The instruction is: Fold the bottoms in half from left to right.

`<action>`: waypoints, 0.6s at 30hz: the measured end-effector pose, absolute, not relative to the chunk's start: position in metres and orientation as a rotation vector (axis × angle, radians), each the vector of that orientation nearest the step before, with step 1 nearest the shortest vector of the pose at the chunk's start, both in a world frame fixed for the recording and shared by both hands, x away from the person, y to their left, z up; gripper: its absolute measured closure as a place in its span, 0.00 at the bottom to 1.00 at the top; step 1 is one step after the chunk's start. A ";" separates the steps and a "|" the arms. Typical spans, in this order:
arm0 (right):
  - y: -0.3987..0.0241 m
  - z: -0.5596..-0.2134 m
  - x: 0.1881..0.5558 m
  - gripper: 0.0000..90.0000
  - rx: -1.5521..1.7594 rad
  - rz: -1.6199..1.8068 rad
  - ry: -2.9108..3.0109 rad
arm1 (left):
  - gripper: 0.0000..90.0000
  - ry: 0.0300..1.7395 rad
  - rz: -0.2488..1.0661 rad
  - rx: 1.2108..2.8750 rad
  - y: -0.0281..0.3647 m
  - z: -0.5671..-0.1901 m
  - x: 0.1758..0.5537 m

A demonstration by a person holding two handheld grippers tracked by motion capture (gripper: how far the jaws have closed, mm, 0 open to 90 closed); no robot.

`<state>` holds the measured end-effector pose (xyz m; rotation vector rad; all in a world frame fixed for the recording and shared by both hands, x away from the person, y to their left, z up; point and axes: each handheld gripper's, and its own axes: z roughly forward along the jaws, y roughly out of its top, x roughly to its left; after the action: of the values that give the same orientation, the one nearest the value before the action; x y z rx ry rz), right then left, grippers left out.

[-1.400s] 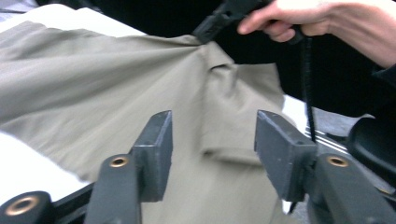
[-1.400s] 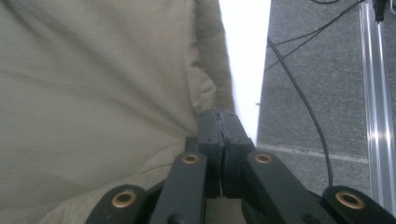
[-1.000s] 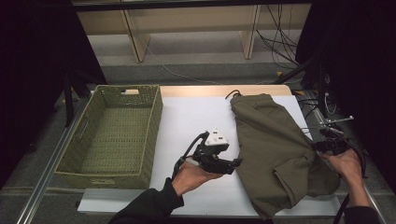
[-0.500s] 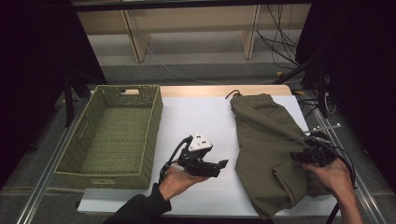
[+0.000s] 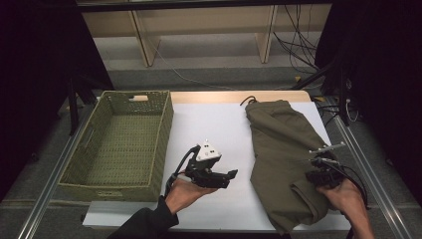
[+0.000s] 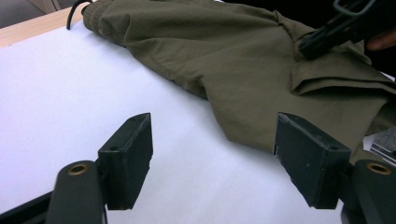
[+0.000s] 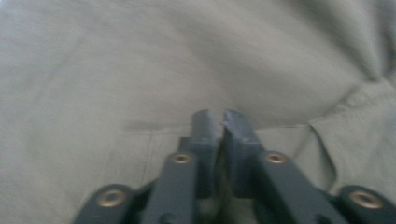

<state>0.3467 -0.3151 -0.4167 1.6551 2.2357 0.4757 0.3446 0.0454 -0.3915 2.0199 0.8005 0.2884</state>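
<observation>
On the white bench (image 5: 209, 124), olive trousers (image 5: 283, 149) lie along the right side, woven basket (image 5: 119, 144) at left.
Right gripper (image 5: 318, 175) sits on the trousers' lower right part near a fold, fingers (image 7: 205, 128) just closed tight together; whether cloth is pinched between them can't be told. Left gripper (image 5: 226, 179) hovers over bare bench just left of the trousers, fingers (image 6: 128, 156) wide apart, holding nothing.

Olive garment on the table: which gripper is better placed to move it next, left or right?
Right. The right gripper sits on the olive garment with its jaws closed at the fabric, while the left gripper hangs open over the bare white table, apart from the cloth.
</observation>
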 end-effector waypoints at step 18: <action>-0.387 -0.410 0.317 0.99 1.853 0.475 1.966 | 0.32 0.831 0.303 2.013 0.055 -0.393 0.346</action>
<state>0.3172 -0.3870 -0.4101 1.8533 1.9664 0.4746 0.3462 0.0553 -0.3926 2.0132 0.8313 0.3034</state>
